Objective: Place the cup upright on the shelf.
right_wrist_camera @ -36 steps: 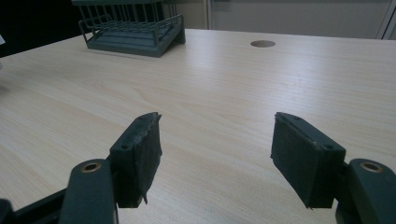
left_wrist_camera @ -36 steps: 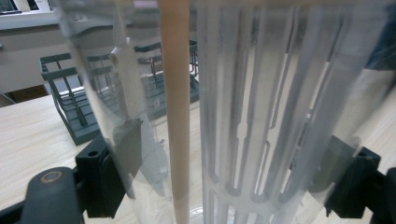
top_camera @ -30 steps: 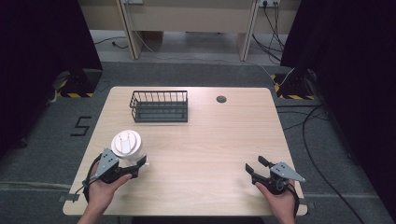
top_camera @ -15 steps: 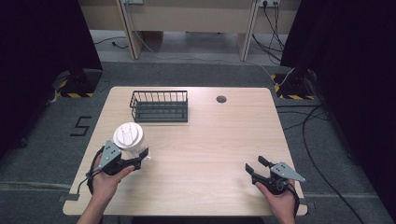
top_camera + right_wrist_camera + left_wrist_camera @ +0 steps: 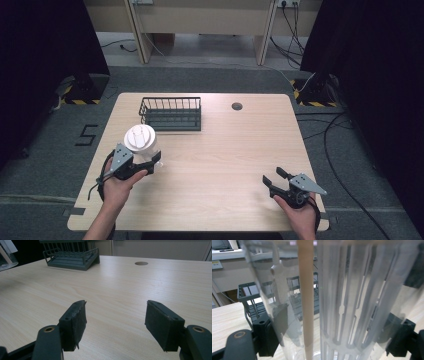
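The table (image 5: 220, 165) has wide bare wood across its middle and right side. A black wire basket (image 5: 171, 113) stands near the far edge, left of a small round hole (image 5: 237, 106). The left gripper (image 5: 150, 161) is closed around a clear plastic cup (image 5: 141, 141) with a white lid, held near the left edge. The right gripper (image 5: 272, 180) rests near the front right corner, jaws wide apart and holding nothing.
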### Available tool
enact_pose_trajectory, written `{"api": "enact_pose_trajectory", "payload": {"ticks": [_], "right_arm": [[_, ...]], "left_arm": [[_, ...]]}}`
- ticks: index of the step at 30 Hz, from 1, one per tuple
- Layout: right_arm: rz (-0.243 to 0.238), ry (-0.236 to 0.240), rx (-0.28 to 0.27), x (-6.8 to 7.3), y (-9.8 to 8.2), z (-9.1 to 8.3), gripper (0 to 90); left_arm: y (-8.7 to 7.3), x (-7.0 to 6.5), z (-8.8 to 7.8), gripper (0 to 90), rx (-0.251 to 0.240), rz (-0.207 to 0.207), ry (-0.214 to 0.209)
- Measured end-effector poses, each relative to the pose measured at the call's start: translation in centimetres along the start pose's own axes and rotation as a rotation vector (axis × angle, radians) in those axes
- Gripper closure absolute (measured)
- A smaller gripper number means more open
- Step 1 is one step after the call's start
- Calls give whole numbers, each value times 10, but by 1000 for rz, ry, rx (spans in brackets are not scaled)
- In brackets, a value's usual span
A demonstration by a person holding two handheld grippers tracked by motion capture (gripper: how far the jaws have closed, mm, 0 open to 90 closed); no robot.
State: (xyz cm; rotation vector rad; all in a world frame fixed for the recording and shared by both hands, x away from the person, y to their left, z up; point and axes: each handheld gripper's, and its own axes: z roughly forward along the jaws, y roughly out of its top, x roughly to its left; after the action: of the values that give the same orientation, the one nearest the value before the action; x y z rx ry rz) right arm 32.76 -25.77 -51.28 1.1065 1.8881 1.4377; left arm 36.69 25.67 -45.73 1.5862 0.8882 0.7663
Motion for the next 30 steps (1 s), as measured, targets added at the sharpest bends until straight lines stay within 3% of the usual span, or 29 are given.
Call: {"api": "enact_pose_trajectory", "payload": {"ticks": [13,30], "right_arm": [[6,1,-1,-1,0,0,340],[7,2,0,-1,0,-1,340]], "left_arm": [[18,5,17,174,-1,-2,7],[30,14,35,174,17,5,16]]}}
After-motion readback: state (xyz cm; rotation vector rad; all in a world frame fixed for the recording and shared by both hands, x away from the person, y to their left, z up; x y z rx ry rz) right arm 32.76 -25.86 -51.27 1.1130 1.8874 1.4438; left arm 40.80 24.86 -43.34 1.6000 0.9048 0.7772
